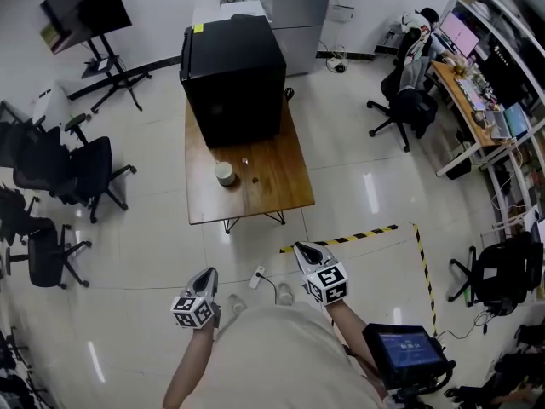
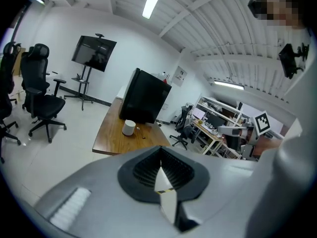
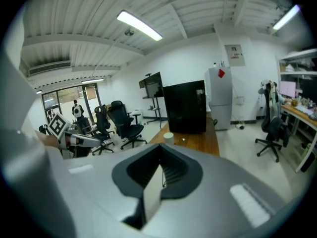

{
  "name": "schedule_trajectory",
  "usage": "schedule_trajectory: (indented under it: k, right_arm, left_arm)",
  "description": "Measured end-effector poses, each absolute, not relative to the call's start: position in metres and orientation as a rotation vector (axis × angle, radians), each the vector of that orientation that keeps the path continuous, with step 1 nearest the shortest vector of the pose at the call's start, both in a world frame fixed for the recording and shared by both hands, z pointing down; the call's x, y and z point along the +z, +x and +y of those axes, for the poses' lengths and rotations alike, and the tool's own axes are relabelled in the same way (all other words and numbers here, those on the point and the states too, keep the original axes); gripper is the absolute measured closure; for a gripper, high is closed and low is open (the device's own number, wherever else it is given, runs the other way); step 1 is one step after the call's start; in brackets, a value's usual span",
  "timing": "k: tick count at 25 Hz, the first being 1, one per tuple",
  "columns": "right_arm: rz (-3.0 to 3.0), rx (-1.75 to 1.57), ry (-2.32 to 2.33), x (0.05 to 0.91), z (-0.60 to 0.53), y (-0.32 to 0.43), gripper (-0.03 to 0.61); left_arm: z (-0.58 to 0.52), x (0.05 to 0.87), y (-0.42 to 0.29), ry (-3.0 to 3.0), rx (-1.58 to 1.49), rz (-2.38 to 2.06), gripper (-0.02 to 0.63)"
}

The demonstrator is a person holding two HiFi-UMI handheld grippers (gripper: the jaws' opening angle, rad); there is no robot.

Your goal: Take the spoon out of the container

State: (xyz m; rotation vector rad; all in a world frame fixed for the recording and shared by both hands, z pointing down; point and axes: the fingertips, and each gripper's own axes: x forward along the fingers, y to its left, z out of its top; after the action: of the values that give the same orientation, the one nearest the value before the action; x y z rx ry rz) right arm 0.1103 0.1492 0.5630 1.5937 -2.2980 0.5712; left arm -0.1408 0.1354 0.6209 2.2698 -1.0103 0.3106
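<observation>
Held low near 6 o'clock of head view, over floor: L gripper [image 1: 207, 276] at 7, R gripper [image 1: 305, 252] at 5, marker cubes toward the person. L gripper jaws pressed together, nothing btwn; same w/ R gripper, closed and empty. White container [image 1: 225, 173] upright on near half of wooden table [image 1: 281, 190], at 6 o'clock of black cabinet [image 1: 234, 75], just clear of it. Well apart from both grippers, at 12 o'clock of them. No telling the spoon, too small at this range; only two small dark bits on table at approx 3 o'clock of container. Office chairs [image 1: 81, 173] at 9 o'clock of table, yellow-black floor tape [image 1: 358, 237] at 4.
</observation>
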Motion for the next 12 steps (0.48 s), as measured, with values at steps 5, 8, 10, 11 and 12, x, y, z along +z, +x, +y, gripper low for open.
schedule_trajectory:
  k: [5, 8, 10, 11, 12]
  right_arm:
    - [-2.268, 0.569, 1.598, 0.568, 0.145, 0.100, 0.574]
    - [-2.262, 0.582, 1.607, 0.571, 0.143, 0.099, 0.574]
    - [-2.263, 0.584, 1.613, 0.571, 0.141, 0.099, 0.574]
    - [-2.262, 0.584, 1.614, 0.571, 0.141, 0.100, 0.574]
    - [-2.261, 0.586, 1.614, 0.572, 0.141, 0.102, 0.574]
  left_arm:
    - [0.126, 0.625, -0.150, 2.272, 0.310, -0.992, 0.632]
    - [0.124, 0.630, -0.154, 2.271, 0.327, -0.984, 0.632]
    - [0.123, 0.632, -0.155, 2.271, 0.340, -0.978, 0.632]
    - [0.123, 0.634, -0.154, 2.271, 0.347, -0.975, 0.632]
    - [0.123, 0.635, -0.152, 2.272, 0.352, -0.973, 0.632]
